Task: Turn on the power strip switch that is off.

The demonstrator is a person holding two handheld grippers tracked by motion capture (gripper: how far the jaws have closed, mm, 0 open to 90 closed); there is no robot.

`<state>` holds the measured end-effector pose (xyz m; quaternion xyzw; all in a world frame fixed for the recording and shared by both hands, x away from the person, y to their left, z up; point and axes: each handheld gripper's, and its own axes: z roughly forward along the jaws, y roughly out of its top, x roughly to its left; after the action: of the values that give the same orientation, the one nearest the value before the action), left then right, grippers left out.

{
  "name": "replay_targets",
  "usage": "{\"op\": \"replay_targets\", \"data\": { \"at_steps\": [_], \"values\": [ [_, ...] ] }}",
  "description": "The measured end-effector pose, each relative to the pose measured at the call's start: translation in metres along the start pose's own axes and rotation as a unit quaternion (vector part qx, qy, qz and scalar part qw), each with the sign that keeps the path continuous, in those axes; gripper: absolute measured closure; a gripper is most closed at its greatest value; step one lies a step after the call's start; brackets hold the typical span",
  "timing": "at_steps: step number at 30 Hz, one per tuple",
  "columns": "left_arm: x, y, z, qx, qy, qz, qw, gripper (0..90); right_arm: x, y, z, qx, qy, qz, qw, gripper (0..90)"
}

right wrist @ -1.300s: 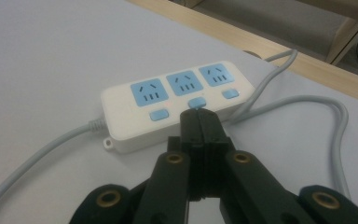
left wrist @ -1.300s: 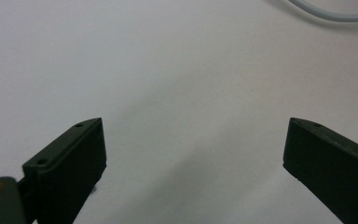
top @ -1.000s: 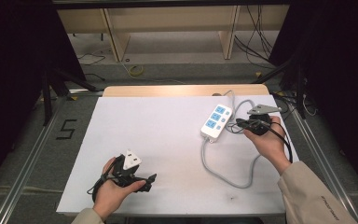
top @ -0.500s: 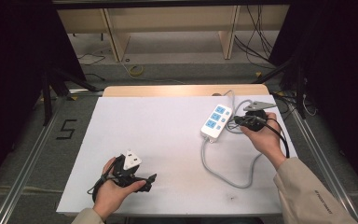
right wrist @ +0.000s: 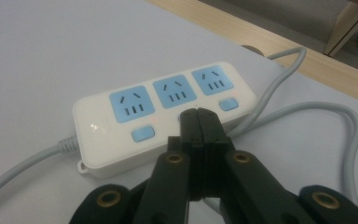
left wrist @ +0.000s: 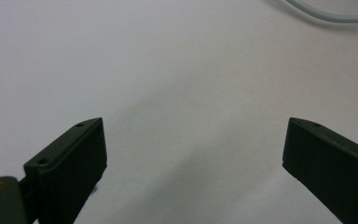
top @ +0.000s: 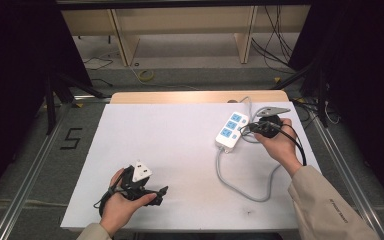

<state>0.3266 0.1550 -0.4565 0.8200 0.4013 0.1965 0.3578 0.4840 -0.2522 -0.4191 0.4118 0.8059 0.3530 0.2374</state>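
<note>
Two closed jaws of the right gripper point(right wrist: 198, 114) sit at the power strip's point(right wrist: 168, 121) middle switch; press straight down, gently, holding nothing

Overhead light even on white table point(top: 180, 150); surroundings dark. Soft shadows. Gripper views slightly soft, near jaws blurred, faint glare on power strip point(right wrist: 98, 126)
</note>
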Motion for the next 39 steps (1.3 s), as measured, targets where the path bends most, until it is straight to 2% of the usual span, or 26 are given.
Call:
{"op": "replay_targets", "data": {
  "at_steps": [26,39],
  "values": [
    [0.000,0.000,0.000,0.000,-0.001,0.001,1.0000,5.8,0.000,0.012,0.029,0.029,-0.002,-0.004,0.9996,90.0],
    [0.000,0.000,0.000,-0.001,-0.001,0.002,1.0000,5.9,-0.001,0.016,0.038,0.040,-0.004,0.002,0.9992,90.0]
  ]
}}
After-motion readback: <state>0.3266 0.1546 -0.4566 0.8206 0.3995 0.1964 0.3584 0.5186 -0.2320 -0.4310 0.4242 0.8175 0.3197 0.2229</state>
